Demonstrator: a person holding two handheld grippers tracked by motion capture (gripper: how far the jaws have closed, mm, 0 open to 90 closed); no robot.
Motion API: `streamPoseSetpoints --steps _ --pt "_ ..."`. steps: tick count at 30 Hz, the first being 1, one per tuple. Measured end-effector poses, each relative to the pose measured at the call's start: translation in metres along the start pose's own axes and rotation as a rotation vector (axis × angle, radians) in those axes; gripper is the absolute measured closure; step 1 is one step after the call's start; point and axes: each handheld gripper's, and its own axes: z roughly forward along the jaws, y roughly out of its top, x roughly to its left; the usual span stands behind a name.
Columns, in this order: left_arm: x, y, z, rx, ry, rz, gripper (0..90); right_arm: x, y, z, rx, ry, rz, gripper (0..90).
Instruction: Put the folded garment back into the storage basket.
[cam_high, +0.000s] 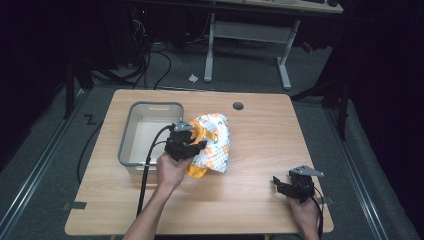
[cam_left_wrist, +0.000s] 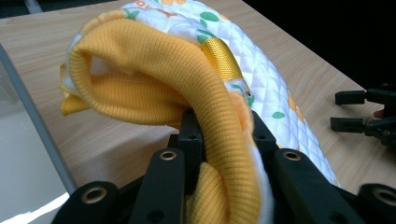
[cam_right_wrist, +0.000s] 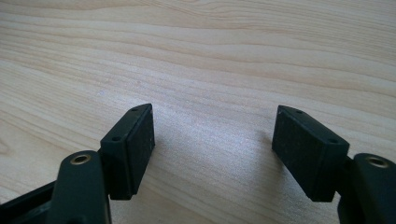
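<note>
Fingers (cam_left_wrist: 191, 135) of our left gripper (cam_high: 186, 141) clenched on the yellow ribbed cuff (cam_left_wrist: 187, 70) of a quilted baby garment (cam_high: 215, 142), bunched on the desk (cam_high: 260, 150) beside the grey tub (cam_high: 131, 120) — our right gripper (cam_high: 295, 186) idles agape. Risk: we grip only the hem — lifting could let it slip or drag.

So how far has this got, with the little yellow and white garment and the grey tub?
Done: the left gripper is clamped on the yellow ribbed cuff of the small white quilted garment with orange and green print. In hand: the garment hangs bunched on the wooden table, beside the grey plastic tub. Left, probably: putting it in the tub, which looks bare inside. The right gripper rests open, apart.
</note>
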Motion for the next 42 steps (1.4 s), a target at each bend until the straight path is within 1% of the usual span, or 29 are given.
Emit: streamPoseSetpoints --steps 6,21,26,31,42 --pt "0.006 0.003 -0.009 -0.011 0.009 -0.005 73.6 0.000 0.000 0.000 0.001 0.000 0.002 30.1" --pt "0.021 0.002 -0.025 -0.035 0.016 -0.037 73.6 0.000 0.000 0.000 0.000 0.000 0.000 30.1" --pt "0.024 0.003 -0.030 -0.034 0.024 -0.035 73.5 0.000 0.000 0.000 0.001 -0.001 0.000 30.1" --pt "0.030 0.004 -0.038 -0.044 0.035 -0.039 73.6 0.000 0.000 0.000 0.001 0.000 0.002 30.1" --pt "0.041 0.004 -0.048 -0.045 0.051 -0.046 73.5 0.000 0.000 0.000 0.000 0.001 0.000 30.1"
